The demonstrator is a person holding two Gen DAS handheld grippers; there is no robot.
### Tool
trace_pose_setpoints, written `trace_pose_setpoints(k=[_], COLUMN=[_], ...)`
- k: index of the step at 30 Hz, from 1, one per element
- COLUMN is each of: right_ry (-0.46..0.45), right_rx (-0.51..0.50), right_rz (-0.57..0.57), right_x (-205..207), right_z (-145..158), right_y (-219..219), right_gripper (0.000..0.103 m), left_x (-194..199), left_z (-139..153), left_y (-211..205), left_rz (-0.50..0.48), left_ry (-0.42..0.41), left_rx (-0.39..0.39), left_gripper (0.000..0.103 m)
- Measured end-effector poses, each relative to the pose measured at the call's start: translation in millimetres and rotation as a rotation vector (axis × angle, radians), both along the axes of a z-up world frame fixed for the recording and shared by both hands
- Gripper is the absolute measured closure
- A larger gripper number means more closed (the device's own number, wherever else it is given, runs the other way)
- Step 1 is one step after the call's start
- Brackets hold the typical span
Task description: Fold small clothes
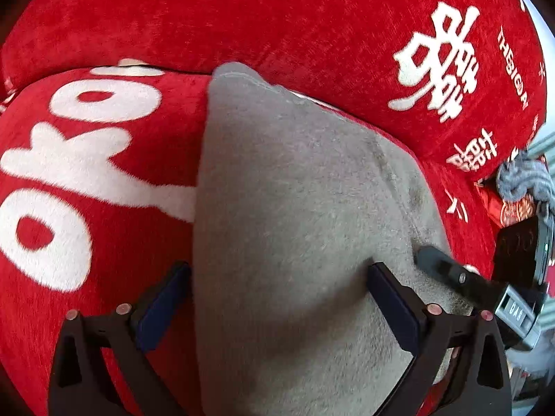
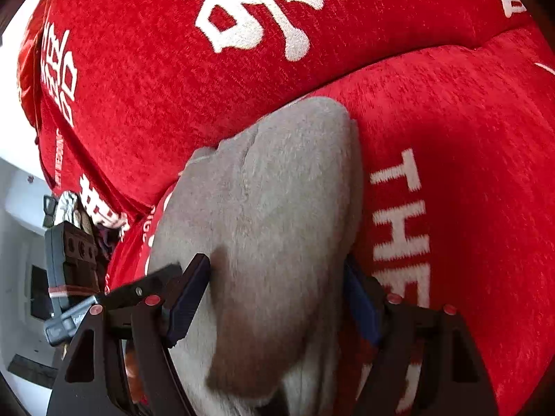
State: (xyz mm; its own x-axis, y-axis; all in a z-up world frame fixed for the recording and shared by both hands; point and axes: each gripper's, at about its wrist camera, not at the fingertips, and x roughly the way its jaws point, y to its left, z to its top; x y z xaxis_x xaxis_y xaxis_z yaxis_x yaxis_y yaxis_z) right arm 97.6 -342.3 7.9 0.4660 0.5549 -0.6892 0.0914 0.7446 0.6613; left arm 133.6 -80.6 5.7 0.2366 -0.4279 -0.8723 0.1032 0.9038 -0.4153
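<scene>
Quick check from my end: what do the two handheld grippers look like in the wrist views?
Both match: the left gripper and right gripper have black angular frames with triangular cut-outs, small reddish round fasteners at the pivots, and flat dark navy finger pads. No cables or sleeves show.

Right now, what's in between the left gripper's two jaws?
The grey cloth fills the gap between the left gripper's open jaws, lying on the red sofa cover. The left wrist view shows it.

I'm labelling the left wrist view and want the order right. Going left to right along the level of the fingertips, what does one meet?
Red cover with white letters → left finger → grey garment → right finger → the other gripper coming in from the right edge.
</scene>
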Motion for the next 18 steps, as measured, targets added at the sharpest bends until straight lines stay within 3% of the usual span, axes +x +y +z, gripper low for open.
trace_pose_setpoints(k=[7,11,13,18], right_ry=[0.002,0.002,0.001,0.016], right_rx=[-0.084,-0.071,-0.089,-0.063], right_rz=[0.049,0.006,0.014,0.037], right_x=[4.1,2.4,0.4,-1.3], right_z=[2.6,1.2,2.3,0.5], right_y=[12.7,13.3,15.6,16.5], right_gripper=[0.025,0.025,0.028,0.049], left_x=[6.5,5.5,2.2,-2.4], left_z=[-0.7,0.9,2.9,5.5], left_y=[-7.2,-9.6,-9.3,-8.0], left_rz=[-0.022,-0.033,-0.057,-0.060], left_ry=[-0.034,-0.047,-0.060,-0.072], left_rx=[0.012,0.017,0.017,0.027], left_gripper=[0.001,0.001,0.006,0.012])
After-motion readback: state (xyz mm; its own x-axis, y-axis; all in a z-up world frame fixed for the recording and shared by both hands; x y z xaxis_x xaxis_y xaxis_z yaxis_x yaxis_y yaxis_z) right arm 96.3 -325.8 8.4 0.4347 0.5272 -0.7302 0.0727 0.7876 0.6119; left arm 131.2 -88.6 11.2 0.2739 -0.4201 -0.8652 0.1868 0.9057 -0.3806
